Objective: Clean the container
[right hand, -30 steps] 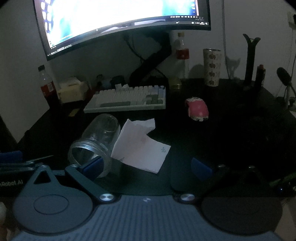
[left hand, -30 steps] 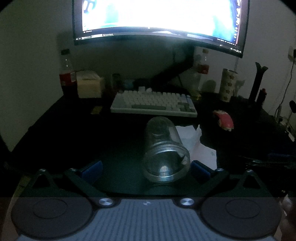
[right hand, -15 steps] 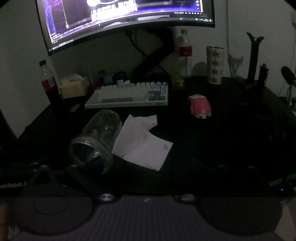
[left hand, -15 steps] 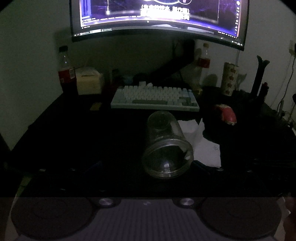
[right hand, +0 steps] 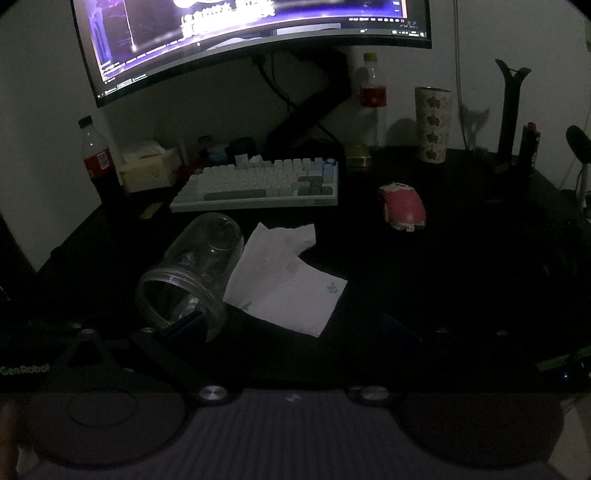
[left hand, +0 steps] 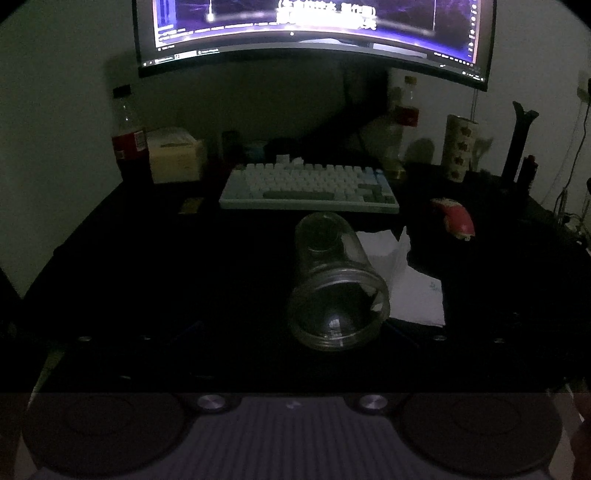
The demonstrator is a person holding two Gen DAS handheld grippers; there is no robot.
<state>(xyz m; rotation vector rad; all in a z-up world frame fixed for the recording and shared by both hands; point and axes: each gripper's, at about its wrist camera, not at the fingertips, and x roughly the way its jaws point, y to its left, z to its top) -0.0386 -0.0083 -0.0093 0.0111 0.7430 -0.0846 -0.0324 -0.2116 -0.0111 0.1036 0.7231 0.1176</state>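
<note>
A clear glass jar (left hand: 338, 284) lies on its side on the black desk, its open mouth toward me; it also shows in the right wrist view (right hand: 192, 280). A white paper napkin (left hand: 406, 284) lies flat just right of it, also in the right wrist view (right hand: 288, 280). My left gripper (left hand: 295, 328) is open, its dark fingers spread either side of the jar's mouth, not touching it. My right gripper (right hand: 295, 325) is open and empty, with its left finger (right hand: 184, 326) in front of the jar's mouth and the napkin between the fingers.
A white keyboard (left hand: 310, 186) lies behind the jar under a curved monitor (left hand: 314, 33). A pink mouse (right hand: 404, 206) sits to the right. A cola bottle (right hand: 98, 162), a tissue box (left hand: 173, 155), a patterned tumbler (right hand: 434, 123) and a second bottle (right hand: 371, 96) stand along the back.
The monitor went from bright white to a dark picture, so the scene is much dimmer. Both grippers have eased back slightly; jar and napkin have not moved.
</note>
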